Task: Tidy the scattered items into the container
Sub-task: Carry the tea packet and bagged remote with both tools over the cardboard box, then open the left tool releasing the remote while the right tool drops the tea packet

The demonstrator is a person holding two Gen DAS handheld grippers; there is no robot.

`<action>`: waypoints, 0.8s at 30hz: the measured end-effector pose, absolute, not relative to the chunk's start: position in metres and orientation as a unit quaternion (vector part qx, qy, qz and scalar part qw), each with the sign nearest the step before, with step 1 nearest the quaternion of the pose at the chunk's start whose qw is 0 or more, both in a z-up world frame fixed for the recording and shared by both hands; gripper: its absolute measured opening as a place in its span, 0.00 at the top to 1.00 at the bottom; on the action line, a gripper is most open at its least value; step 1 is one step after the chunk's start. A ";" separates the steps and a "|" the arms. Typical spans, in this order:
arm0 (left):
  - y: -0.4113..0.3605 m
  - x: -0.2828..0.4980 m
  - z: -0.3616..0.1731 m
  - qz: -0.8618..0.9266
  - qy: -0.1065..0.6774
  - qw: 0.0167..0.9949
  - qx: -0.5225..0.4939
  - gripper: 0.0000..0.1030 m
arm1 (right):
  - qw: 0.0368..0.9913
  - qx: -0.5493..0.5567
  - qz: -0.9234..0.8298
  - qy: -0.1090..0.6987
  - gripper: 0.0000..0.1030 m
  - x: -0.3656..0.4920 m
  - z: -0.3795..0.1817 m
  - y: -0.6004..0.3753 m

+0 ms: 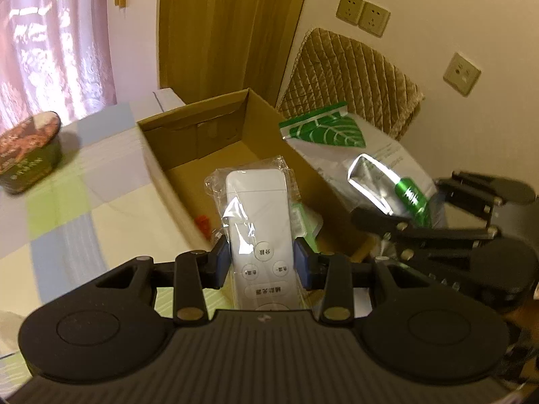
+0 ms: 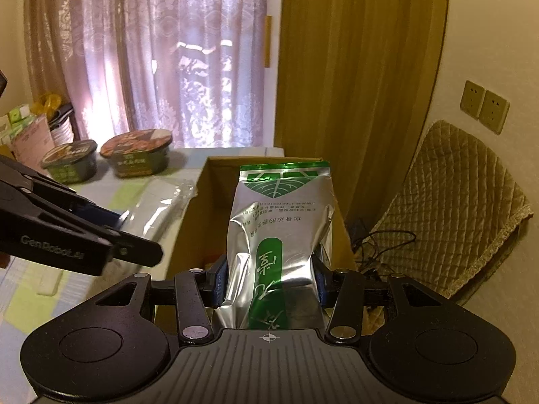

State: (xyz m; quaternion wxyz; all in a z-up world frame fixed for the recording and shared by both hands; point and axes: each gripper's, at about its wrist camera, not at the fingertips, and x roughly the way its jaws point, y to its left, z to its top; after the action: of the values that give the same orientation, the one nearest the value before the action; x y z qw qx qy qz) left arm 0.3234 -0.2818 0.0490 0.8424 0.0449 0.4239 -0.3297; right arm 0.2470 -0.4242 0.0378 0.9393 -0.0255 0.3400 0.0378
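Observation:
My left gripper (image 1: 263,262) is shut on a white remote control (image 1: 257,232) wrapped in clear plastic, held over the near end of an open cardboard box (image 1: 202,124). My right gripper (image 2: 271,282) is shut on a silver and green foil pouch (image 2: 279,222), upright over the box (image 2: 215,195). In the left wrist view the same pouch (image 1: 357,155) hangs at the box's right wall with the right gripper (image 1: 438,232) behind it. Something small and red (image 1: 203,224) and a green-white packet (image 1: 305,219) lie on the box floor.
Two instant noodle bowls (image 2: 138,155) (image 2: 69,163) stand on the checked tablecloth (image 1: 84,208) left of the box. A quilted chair back (image 2: 454,208) stands right of it, with cables below. Curtains and wall sockets (image 1: 362,13) are behind. More boxes sit at far left (image 2: 23,131).

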 end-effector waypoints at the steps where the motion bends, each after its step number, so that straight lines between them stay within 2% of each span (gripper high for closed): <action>1: -0.287 0.328 0.047 -0.330 0.425 0.842 0.039 0.67 | 0.939 -0.024 0.037 0.341 0.51 0.252 0.036 -0.428; 13: -0.318 0.363 0.025 -0.315 0.436 0.843 0.005 0.66 | 0.935 -0.009 0.029 0.354 0.51 0.278 0.016 -0.452; 14: -0.317 0.366 0.024 -0.309 0.438 0.844 0.001 0.63 | 0.934 -0.009 0.029 0.355 0.51 0.279 0.015 -0.453; 16: -0.312 0.370 0.022 -0.298 0.439 0.848 -0.005 0.40 | 0.934 -0.008 0.028 0.357 0.51 0.280 0.013 -0.454; 24: -0.289 0.372 0.021 -0.283 0.438 0.854 0.001 0.40 | 0.931 -0.010 0.028 0.363 0.51 0.282 0.007 -0.452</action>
State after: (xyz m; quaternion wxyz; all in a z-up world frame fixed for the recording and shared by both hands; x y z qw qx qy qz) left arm 0.3716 -0.2892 0.0208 0.8535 0.0006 0.4377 -0.2825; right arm 0.2817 -0.4522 0.0067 0.9315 -0.0098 0.3626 0.0280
